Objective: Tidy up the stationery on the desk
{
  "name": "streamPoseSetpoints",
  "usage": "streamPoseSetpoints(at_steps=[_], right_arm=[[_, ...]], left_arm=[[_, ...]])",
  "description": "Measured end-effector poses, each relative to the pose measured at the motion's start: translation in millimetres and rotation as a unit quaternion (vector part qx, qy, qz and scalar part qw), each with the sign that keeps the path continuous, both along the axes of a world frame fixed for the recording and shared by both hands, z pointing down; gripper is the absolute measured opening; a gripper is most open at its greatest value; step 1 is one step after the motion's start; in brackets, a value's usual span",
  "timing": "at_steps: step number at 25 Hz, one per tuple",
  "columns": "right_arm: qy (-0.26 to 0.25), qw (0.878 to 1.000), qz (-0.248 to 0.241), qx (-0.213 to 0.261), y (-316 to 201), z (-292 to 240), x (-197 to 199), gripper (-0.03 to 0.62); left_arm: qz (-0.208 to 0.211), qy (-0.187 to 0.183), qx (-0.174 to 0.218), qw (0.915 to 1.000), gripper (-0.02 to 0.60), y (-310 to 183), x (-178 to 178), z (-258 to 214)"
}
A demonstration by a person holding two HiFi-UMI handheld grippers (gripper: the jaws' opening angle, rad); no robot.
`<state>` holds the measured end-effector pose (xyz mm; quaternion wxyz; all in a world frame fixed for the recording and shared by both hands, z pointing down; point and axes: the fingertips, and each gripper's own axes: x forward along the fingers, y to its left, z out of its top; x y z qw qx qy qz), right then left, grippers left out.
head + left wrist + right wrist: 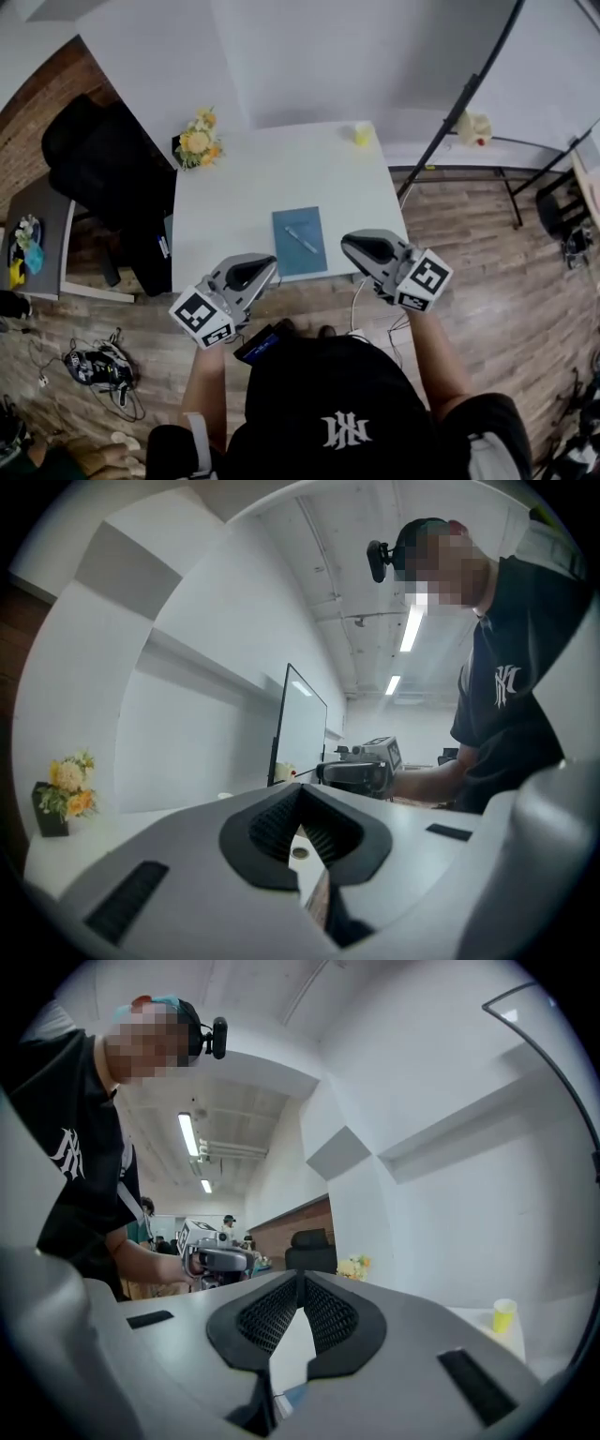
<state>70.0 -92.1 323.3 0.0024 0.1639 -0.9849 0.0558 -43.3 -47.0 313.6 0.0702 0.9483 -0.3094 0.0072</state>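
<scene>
Left gripper (270,266) and right gripper (347,241): fingers closed, empty. Pen (301,240) lies diagonally on blue notebook (289,261), mid-frame between both tips; right gripper nearer.

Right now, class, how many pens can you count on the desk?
1. The pen lies on the blue notebook near the desk's front edge. Another could be hidden behind the left gripper or right gripper.
</scene>
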Motion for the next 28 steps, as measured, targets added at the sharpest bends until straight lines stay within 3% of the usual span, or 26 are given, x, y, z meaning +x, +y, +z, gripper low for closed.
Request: streamPoseSetpoints(at_steps=[4, 8, 14, 20, 28], right_arm=[[-0.006, 1.0, -0.008, -0.01, 10.5, 6.4, 16.5, 0.049], [-0.01, 0.999, -0.031, -0.008, 23.1, 11.0, 19.0, 0.049], [-0.032, 0.996, -0.074, -0.028, 45.1, 18.5, 1.3, 0.051], [-0.023, 0.992, -0.118, -0.04, 65.7, 30.0, -16.8, 0.051], [-0.019, 0.99, -0.129, -0.043, 66.5, 38.8, -23.8, 0.051]], left_arm=[[-0.029, 0.017, -0.028, 0.999, 0.003, 4.0, 9.4, 20.3], [-0.05, 0.005, -0.033, 0.9982, 0.003, 7.9, 16.7, 27.9], [-0.071, -0.022, -0.048, 0.9961, 0.003, 29.5, 12.8, 38.1], [-0.103, -0.022, -0.064, 0.9923, 0.003, 48.0, -1.1, 44.9], [-0.127, -0.034, -0.066, 0.9891, 0.003, 64.4, -10.2, 44.7]])
